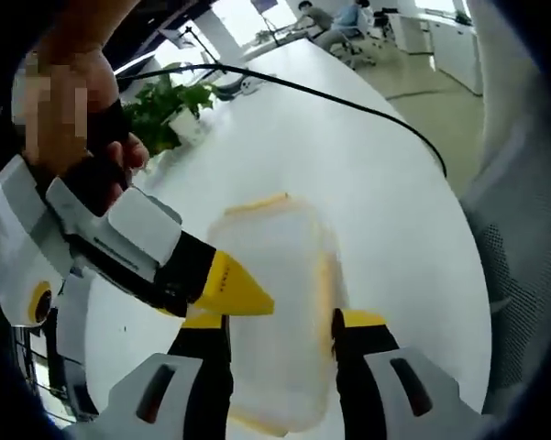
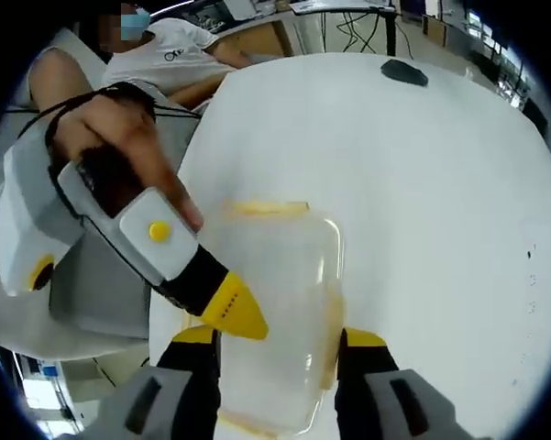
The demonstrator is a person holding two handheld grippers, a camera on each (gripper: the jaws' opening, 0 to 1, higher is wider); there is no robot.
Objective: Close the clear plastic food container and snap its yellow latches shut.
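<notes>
- Two grippers work on one clear plastic food container point(image 1: 280, 312), which lies flat on the white table point(image 1: 367, 174), lid seemingly down already; we judge the step in hand to be pressing the yellow latches home.
- On the left of the left gripper view, the right gripper point(image 1: 243, 291) comes in from the side with a hand point(image 1: 78, 119) around its handle. Its yellow tips look drawn together into one wedge, holding nothing, and lie over the container's near-left edge.
- At the bottom of that view the left gripper point(image 1: 280, 323) stands with its jaws parted about as wide as the container, one on either side; whether they actually squeeze it we cannot tell.
- Further right, a yellow latch strip point(image 1: 323, 289) runs along the container's long side, and another point(image 1: 255, 203) shows at the far end.
- In the right gripper view the left gripper point(image 2: 236, 312) enters from the left, tips together and empty, resting at the container point(image 2: 275, 312) edge.
- The right gripper point(image 2: 280, 337) straddles the container at the bottom of that view, jaws apart; contact is unclear.
- To do this well, we steady the box with one gripper and push the closed wedge straight down on each latch near its middle, not sideways, so the light box does not skate across the smooth table.
- We check each latch lies flush before moving to the next.
</notes>
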